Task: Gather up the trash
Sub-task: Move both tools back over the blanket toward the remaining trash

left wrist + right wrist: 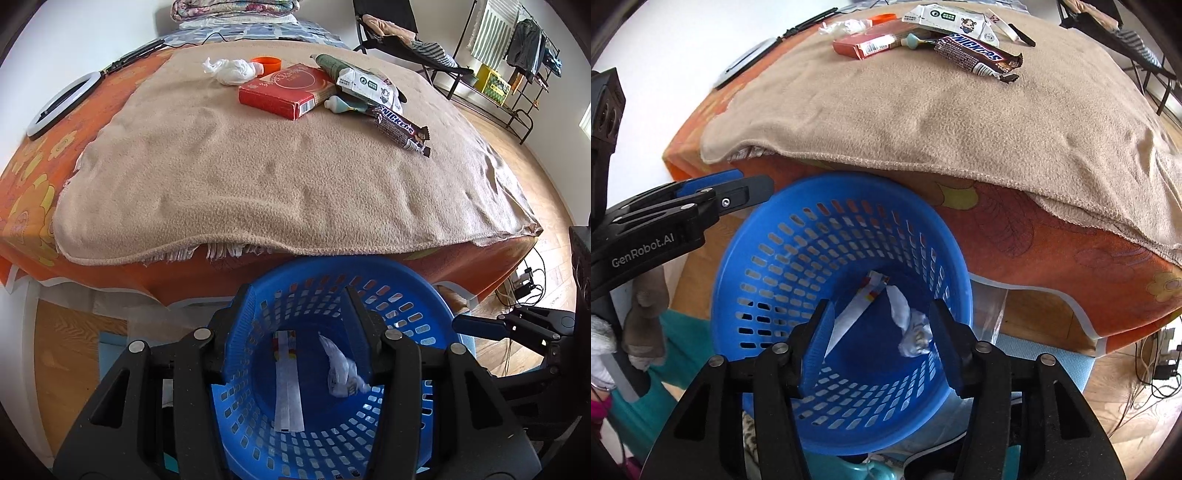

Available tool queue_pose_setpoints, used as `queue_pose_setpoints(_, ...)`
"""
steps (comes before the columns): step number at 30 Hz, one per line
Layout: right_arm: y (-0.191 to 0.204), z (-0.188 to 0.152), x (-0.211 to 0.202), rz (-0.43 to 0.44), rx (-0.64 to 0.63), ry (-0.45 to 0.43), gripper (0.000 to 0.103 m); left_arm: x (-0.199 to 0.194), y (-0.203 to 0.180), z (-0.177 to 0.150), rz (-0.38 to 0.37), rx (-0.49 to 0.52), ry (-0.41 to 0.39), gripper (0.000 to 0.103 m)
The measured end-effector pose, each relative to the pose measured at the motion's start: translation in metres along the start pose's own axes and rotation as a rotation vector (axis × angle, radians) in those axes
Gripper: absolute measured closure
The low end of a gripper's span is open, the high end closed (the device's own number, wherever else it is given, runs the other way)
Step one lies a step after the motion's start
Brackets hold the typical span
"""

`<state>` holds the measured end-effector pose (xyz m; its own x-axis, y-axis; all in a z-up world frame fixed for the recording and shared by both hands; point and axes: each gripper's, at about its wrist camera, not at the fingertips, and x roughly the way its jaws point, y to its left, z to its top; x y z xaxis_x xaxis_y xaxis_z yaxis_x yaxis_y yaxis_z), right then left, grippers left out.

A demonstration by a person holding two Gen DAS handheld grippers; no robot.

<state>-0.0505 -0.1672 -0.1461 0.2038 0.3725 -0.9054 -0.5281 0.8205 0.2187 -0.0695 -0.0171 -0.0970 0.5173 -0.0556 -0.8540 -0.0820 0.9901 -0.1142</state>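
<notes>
Both your claws, left claw (301,332) and right claw (881,347), hang apart and empty over the blue basket (945,236). On the counter's beige blanket (258,177), the Snickers wrapper (400,127) looks light, crinkly and slippery; pinch it across its middle.

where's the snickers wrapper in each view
Left wrist view: snickers wrapper lies right of centre in the upper part, on the tan blanket.
Right wrist view: it lies at the top, right of centre.
Shared landmark: the red box just left of it.
</notes>
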Motion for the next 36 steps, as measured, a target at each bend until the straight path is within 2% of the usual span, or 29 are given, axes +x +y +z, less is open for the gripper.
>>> queue_pose_setpoints(4, -0.001, 0.001, -0.001, -0.006, 0.0, -0.005, 0.05, -0.001, 0.002, 0.003, 0.007, -0.004, -0.003, 0.054)
queue_pose_setpoints(7, -0.002, 0.0, -0.003, -0.01, 0.002, -0.001, 0.05, -0.001, 0.003, 0.006, 0.008, -0.016, 0.002, 0.044)
queue_pose_setpoints(11, -0.005, 0.006, -0.008, 0.004, 0.025, -0.001, 0.05, -0.005, 0.003, 0.019, -0.003, -0.021, 0.009, 0.044)
queue_pose_setpoints(13, -0.009, 0.011, -0.014, -0.001, 0.044, -0.012, 0.045, -0.009, 0.003, 0.03, -0.01, -0.019, 0.002, 0.044)
queue_pose_setpoints(15, -0.012, 0.015, -0.018, -0.002, 0.056, -0.026, 0.034, -0.013, 0.003, 0.043, -0.01, -0.001, -0.004, 0.044)
queue_pose_setpoints(24, -0.042, 0.066, -0.067, 0.029, 0.133, -0.198, 0.034, -0.022, 0.031, 0.108, 0.011, -0.004, -0.05, 0.043)
queue_pose_setpoints(29, -0.061, 0.105, -0.086, 0.002, 0.128, -0.283, 0.034, -0.015, 0.048, 0.141, 0.006, -0.04, -0.068, 0.043)
queue_pose_setpoints(33, -0.07, 0.132, -0.089, 0.018, 0.126, -0.298, 0.034, -0.002, 0.06, 0.164, -0.011, -0.084, -0.062, 0.043)
queue_pose_setpoints(34, -0.075, 0.151, -0.086, 0.032, 0.134, -0.282, 0.034, 0.001, 0.063, 0.17, -0.018, -0.097, -0.059, 0.043)
queue_pose_setpoints(36, -0.08, 0.165, -0.079, 0.044, 0.147, -0.266, 0.034, 0.006, 0.068, 0.181, -0.025, -0.114, -0.061, 0.043)
